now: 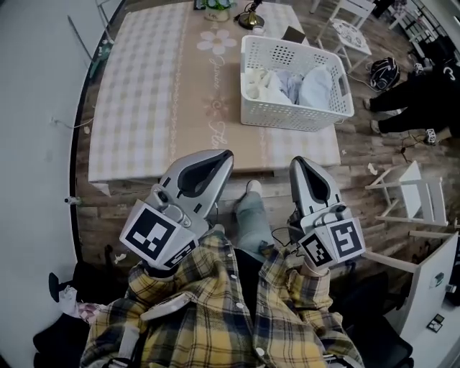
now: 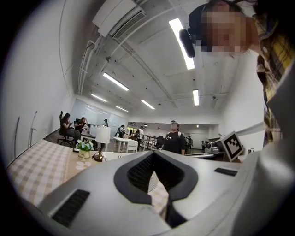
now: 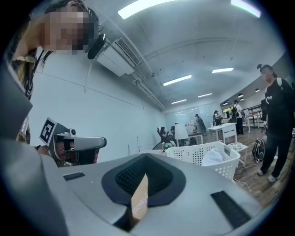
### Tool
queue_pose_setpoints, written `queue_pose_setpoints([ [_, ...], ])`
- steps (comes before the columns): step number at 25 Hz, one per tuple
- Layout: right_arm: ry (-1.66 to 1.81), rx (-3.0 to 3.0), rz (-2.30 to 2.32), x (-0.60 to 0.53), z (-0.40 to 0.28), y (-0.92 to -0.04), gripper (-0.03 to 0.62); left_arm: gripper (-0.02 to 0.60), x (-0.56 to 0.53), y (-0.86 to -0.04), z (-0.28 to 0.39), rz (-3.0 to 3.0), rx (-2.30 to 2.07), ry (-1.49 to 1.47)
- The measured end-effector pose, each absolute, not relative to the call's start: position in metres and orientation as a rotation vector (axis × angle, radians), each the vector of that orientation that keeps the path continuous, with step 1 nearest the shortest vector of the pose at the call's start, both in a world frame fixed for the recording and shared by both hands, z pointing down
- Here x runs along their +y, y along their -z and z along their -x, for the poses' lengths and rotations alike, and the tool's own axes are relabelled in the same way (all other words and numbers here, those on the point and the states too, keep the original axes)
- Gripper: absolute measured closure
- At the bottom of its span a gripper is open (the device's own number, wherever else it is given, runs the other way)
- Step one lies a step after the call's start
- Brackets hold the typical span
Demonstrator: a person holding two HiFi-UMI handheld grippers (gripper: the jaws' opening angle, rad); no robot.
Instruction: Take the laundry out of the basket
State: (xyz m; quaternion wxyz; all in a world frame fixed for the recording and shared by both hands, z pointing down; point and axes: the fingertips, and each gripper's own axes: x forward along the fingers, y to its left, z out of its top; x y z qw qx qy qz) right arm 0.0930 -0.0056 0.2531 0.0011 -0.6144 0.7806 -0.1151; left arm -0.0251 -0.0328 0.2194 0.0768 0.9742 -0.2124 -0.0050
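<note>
A white slotted laundry basket (image 1: 287, 118) stands on the right side of a checked-cloth table (image 1: 144, 108). Pale white and light-blue laundry (image 1: 295, 85) lies heaped inside it. My left gripper (image 1: 223, 157) and right gripper (image 1: 300, 164) hover side by side at the table's near edge, both short of the basket and pointing toward it. Each is shut with nothing held. In the left gripper view the left gripper (image 2: 156, 154) shows only tablecloth through its slit. The right gripper view has the right gripper (image 3: 146, 159) in front, with the basket (image 3: 203, 154) and laundry (image 3: 214, 157) ahead to its right.
A small lamp (image 1: 250, 16) and a flower pot (image 1: 215, 10) sit at the table's far edge. White chairs (image 1: 348, 29) stand right of the table, another (image 1: 406, 194) nearer. A dark bag (image 1: 384, 72) lies on the floor. A person in black (image 3: 276, 120) stands at the right.
</note>
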Motion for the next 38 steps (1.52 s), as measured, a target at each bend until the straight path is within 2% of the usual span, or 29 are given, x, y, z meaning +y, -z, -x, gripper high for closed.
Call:
queue_pose_setpoints([
  [13, 0.364, 2.615, 1.757, -0.126, -0.196, -0.241, 0.576, 0.569, -0.137, -0.212, -0.080, -2.870, -0.827, -0.001],
  [22, 0.311, 2.753, 1.627, -0.038, -0.229, -0.280, 0.576, 0.569, -0.033, -0.254, -0.112, -2.840, -0.997, 0.012],
  [38, 0.376, 2.758, 1.733, -0.081, -0.247, -0.292, 0.576, 0.571, -0.076, -0.269, -0.149, -2.846, -0.808, -0.129],
])
